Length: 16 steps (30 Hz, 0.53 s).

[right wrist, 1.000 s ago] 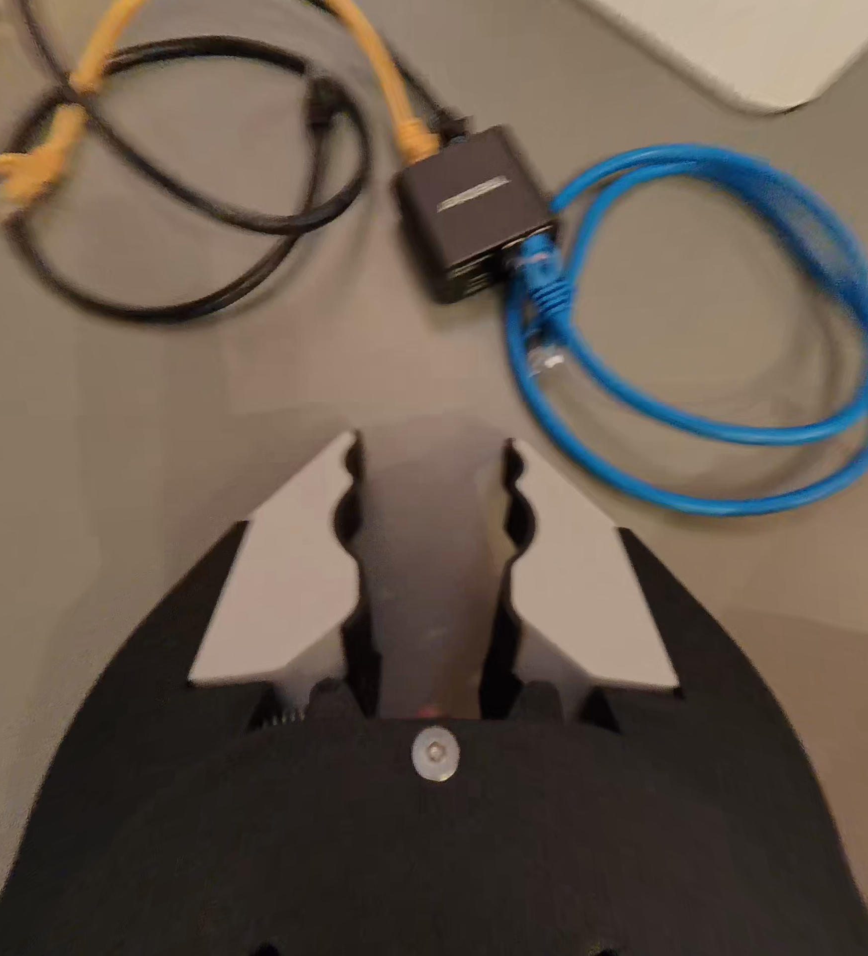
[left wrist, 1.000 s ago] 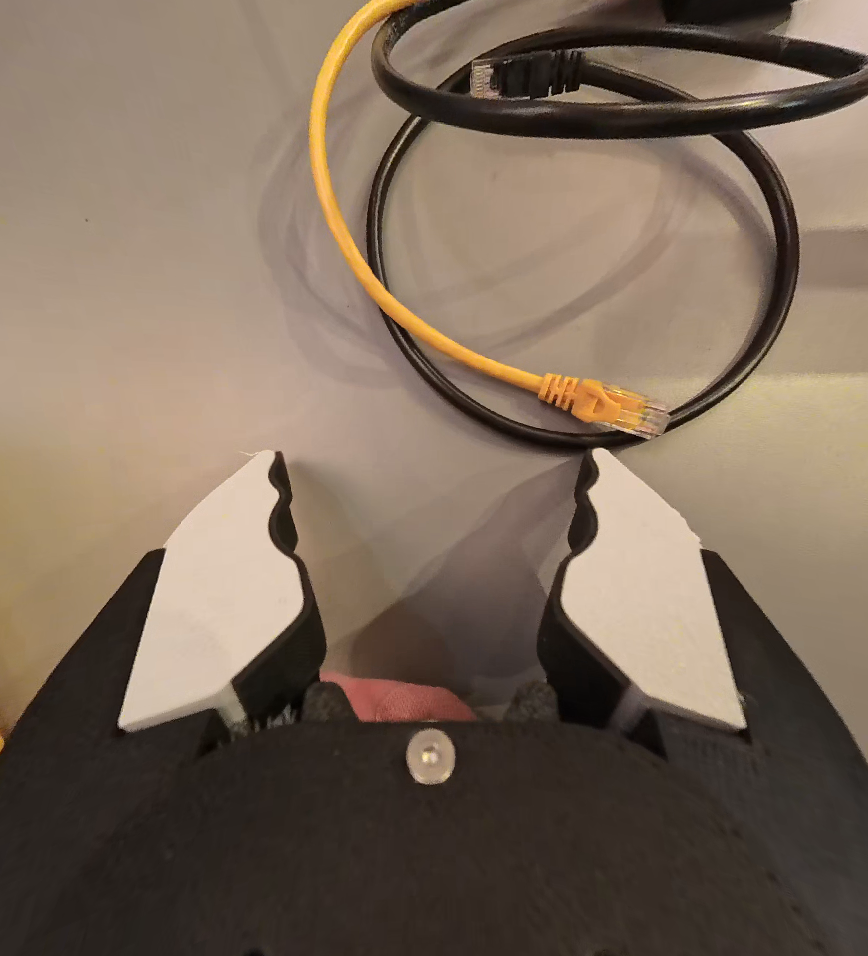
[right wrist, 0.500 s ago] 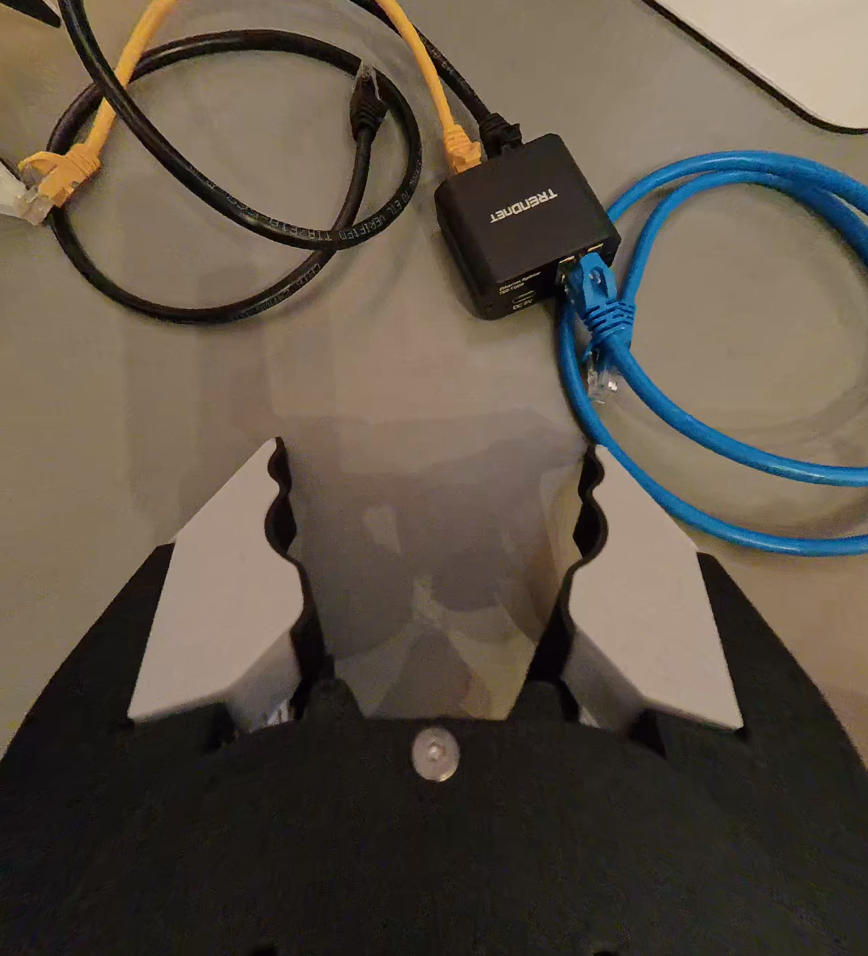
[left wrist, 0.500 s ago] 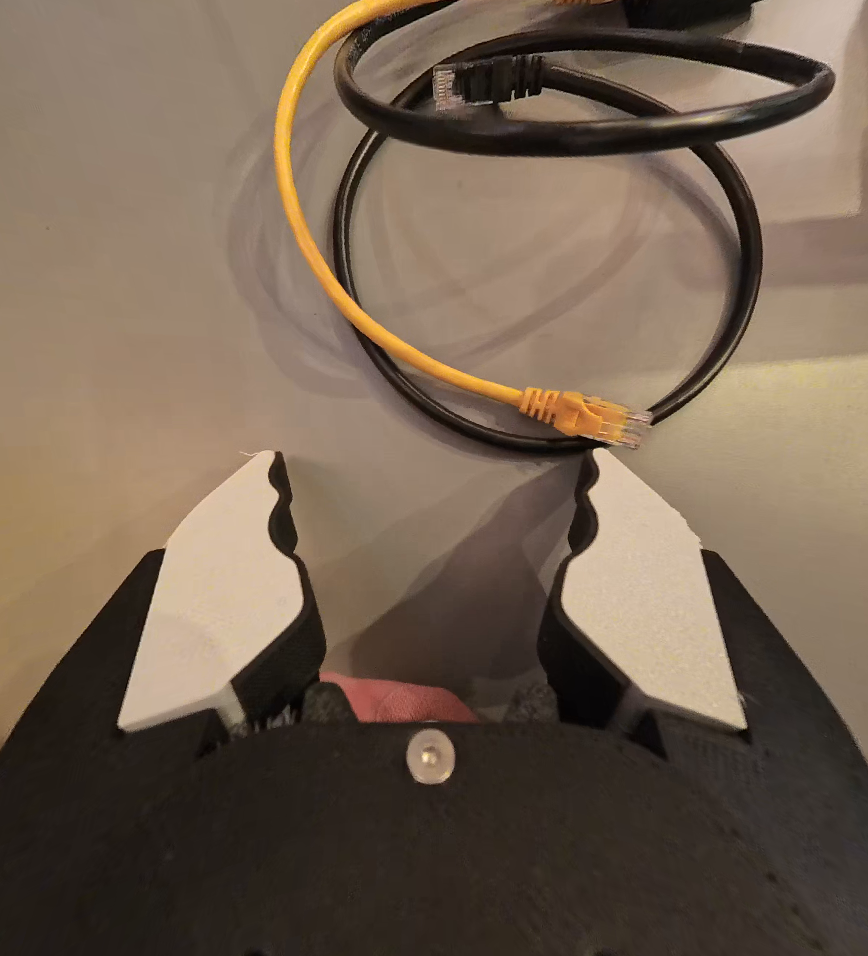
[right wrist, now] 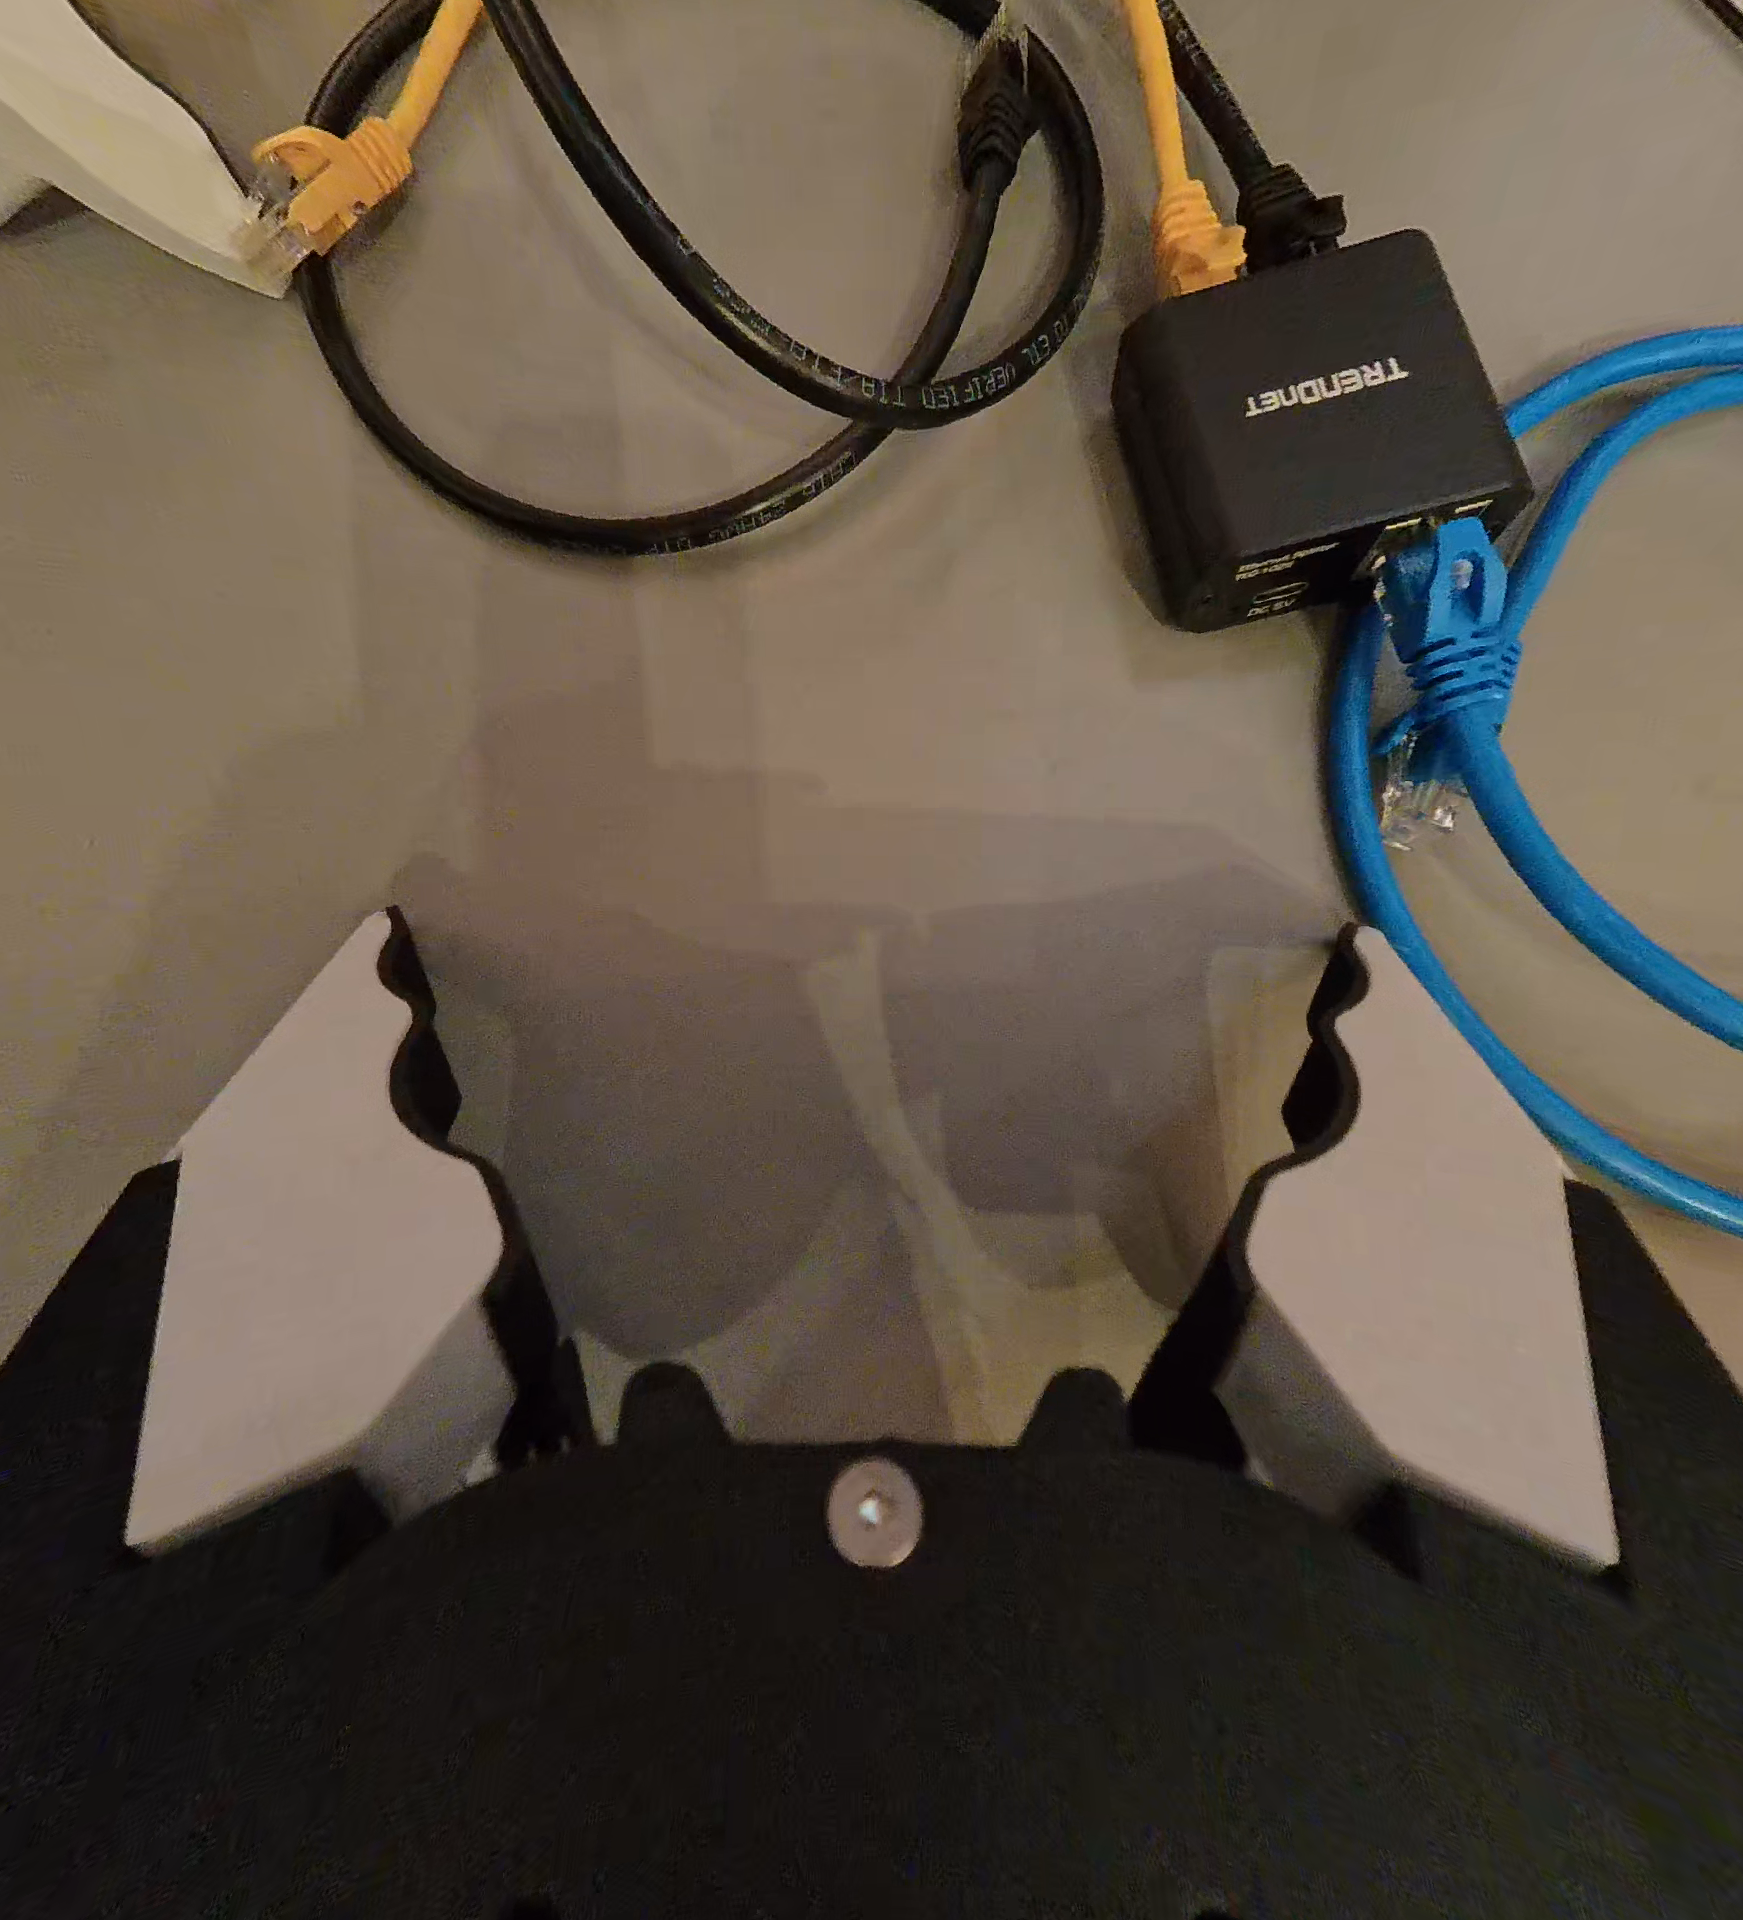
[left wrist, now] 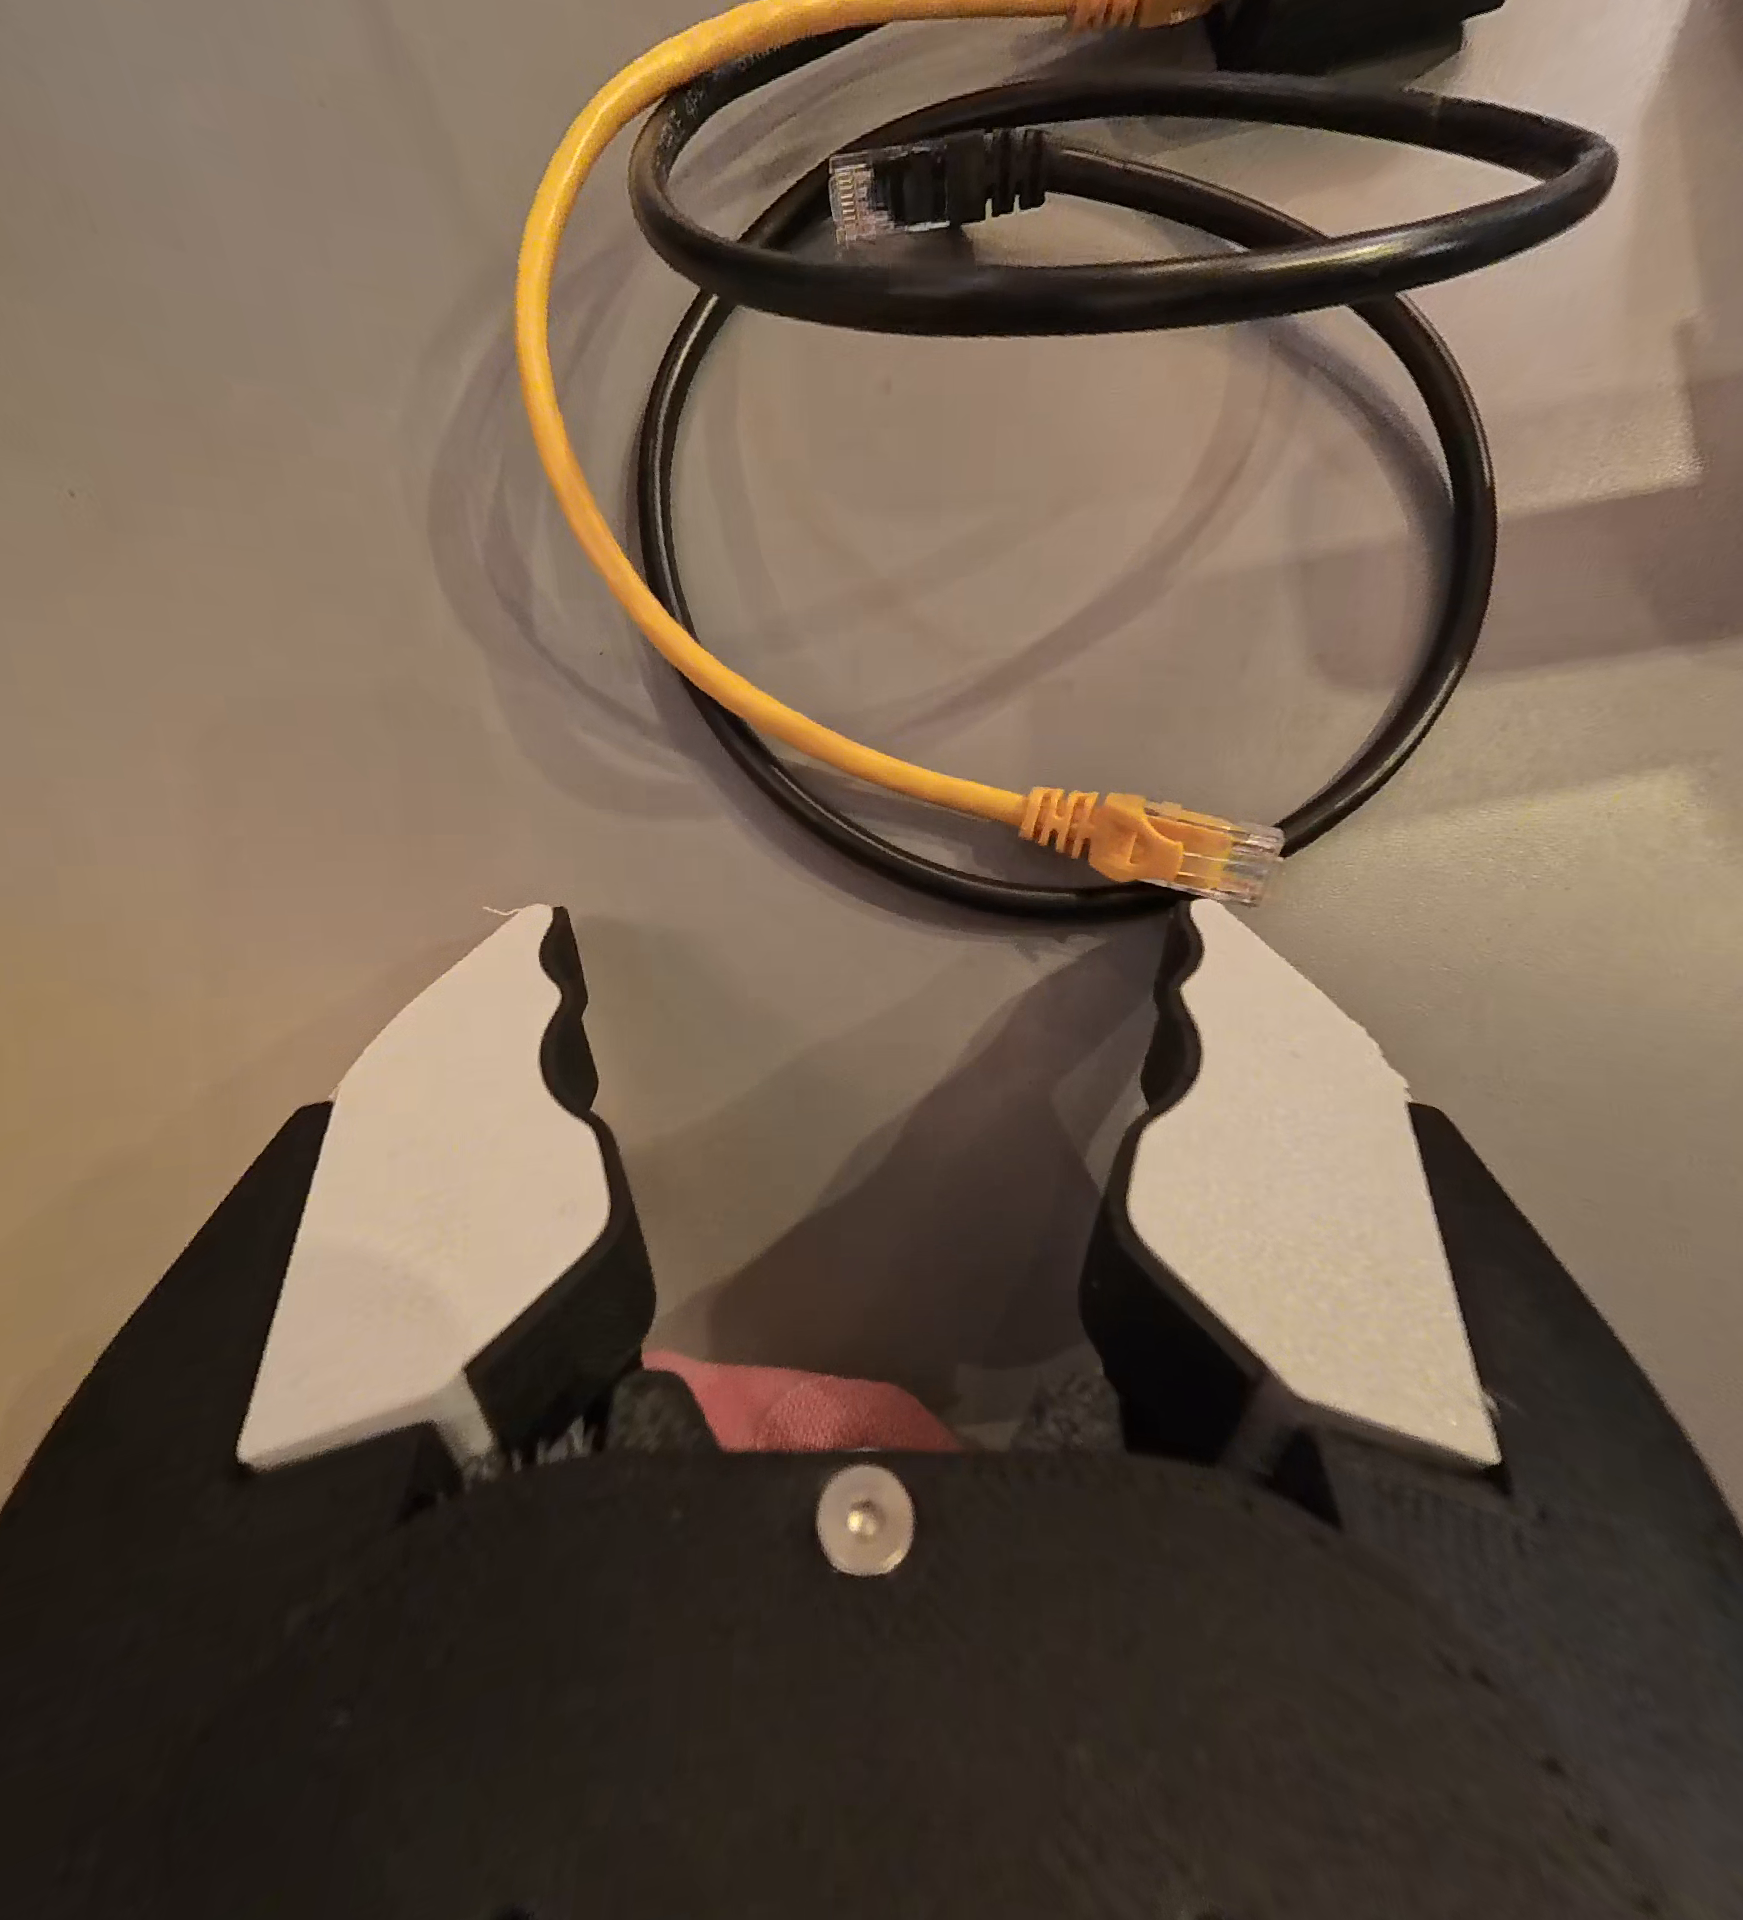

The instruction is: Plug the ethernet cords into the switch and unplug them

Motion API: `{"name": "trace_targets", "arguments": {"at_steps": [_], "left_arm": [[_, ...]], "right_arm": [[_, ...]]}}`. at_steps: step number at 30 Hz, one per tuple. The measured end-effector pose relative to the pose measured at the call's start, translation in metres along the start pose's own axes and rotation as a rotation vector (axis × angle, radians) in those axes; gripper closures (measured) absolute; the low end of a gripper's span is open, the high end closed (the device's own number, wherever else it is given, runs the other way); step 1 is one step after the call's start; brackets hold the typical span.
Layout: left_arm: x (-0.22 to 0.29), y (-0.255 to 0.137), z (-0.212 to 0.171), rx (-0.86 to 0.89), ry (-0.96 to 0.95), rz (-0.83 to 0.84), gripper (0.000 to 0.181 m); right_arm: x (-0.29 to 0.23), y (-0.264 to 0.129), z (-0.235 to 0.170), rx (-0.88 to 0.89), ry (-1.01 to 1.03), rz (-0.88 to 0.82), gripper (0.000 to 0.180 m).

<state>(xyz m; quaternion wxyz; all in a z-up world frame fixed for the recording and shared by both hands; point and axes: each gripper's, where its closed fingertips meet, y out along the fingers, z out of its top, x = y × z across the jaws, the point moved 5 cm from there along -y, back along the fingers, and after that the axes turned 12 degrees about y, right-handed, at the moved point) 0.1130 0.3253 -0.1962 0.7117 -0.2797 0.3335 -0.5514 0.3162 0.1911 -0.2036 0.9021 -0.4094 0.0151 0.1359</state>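
Hovering wide, the left tool is nearing the yellow plug just ahead-right; centring it first seems wise; right tool is gaping empty.

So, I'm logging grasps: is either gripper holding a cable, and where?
Nothing is held. The left gripper and right gripper are both open and empty.

We note both grippers alike: left gripper and right gripper each a broad matte-black printed body; one silver screw centred near its front edge; jaws faced pale grey on top, with black wavy inner edges; pinkish fabric shows behind the left jaws.
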Motion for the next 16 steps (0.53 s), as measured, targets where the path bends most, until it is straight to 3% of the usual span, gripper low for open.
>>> {"name": "trace_targets", "arguments": {"at_steps": [16], "left_arm": [[0.0021,-0.0010,0.0011,0.005,0.011,0.017,0.077]], "right_arm": [[0.0018,0.0031,0.0005,0.000,0.002,-0.005,0.021]]}}
